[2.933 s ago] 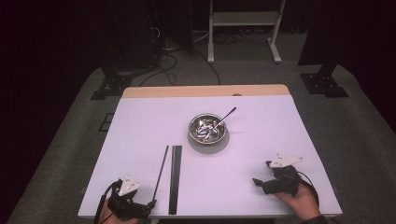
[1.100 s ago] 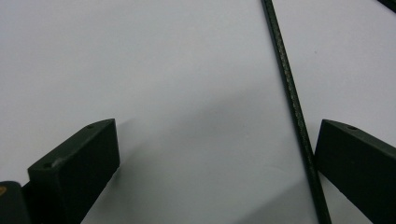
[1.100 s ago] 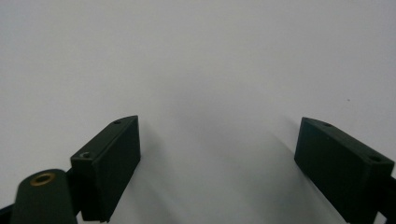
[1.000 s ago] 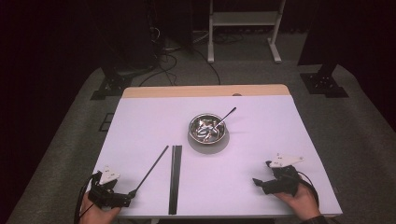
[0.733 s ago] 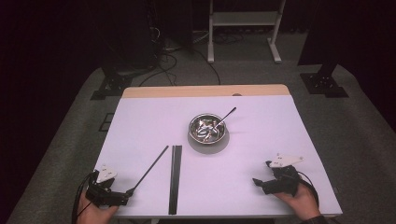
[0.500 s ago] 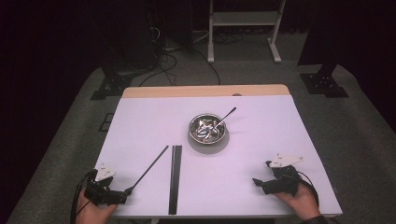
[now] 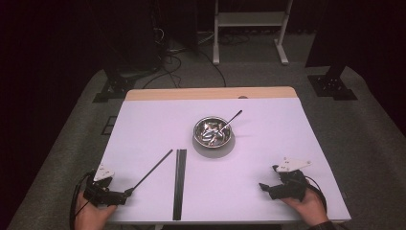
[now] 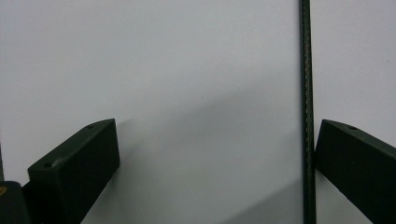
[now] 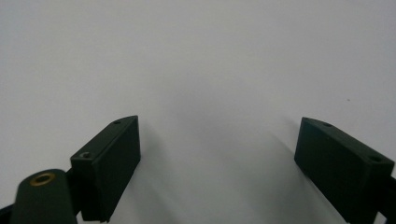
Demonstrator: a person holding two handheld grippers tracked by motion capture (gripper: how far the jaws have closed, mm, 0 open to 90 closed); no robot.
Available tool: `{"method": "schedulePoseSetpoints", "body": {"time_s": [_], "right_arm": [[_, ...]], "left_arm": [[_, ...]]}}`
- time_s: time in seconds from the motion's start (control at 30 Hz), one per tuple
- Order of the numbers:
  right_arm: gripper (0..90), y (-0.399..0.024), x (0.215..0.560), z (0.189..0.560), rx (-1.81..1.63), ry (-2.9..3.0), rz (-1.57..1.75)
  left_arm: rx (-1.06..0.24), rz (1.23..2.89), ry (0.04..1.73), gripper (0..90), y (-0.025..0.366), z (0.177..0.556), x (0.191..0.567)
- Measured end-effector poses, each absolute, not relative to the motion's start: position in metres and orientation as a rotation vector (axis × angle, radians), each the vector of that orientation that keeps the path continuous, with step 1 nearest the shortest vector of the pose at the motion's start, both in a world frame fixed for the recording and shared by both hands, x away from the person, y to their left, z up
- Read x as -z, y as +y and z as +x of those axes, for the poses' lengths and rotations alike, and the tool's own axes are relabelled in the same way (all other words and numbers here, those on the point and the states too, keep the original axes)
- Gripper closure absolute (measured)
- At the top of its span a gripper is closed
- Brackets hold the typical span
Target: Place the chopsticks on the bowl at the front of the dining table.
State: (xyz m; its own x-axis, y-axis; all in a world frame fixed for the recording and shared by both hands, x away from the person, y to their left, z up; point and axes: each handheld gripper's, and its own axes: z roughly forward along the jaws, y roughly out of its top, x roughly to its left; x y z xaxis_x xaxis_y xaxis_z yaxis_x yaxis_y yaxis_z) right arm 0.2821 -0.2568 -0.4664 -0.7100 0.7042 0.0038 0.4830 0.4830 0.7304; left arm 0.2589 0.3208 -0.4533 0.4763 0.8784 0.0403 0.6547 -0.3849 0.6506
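A thin black chopstick (image 7: 152, 168) lies slanted on the white table (image 7: 268, 129), its near end at my left gripper (image 7: 122, 195). In the left gripper view the same chopstick (image 8: 306, 93) runs straight up, right against the inner face of the right-hand jaw, while my left gripper (image 8: 215, 135) stands wide open around it. Two more black chopsticks (image 7: 179, 182) lie side by side just right of it. My right gripper (image 7: 268, 178) rests open at the front right; the right gripper view has bare table between the jaws of my right gripper (image 9: 219, 123).
A steel bowl (image 7: 213, 132) with a spoon (image 7: 233, 117) leaning out of it sits at the table's middle. A wooden strip (image 7: 210, 93) edges the far side. Stands and cables sit on the floor beyond.
My left gripper has moved left toward the front corner. The single chopstick, which lay beside the pair, now slants with its near end swung left. The right gripper has stayed put.
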Motion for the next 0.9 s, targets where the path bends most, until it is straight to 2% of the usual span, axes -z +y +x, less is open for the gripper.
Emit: {"method": "schedulePoseSetpoints", "body": {"time_s": [0.37,0.9], "right_arm": [[12.6,-0.257,0.466,0.282,-1.059,2.436,1.006],[12.6,-0.257,0.466,0.282,-1.059,2.436,1.006]], "left_arm": [[-0.510,2.148,1.244,0.0,0.316,0.258,0.450],[-0.475,2.152,1.131,0.0,0.279,0.277,0.435]]}}
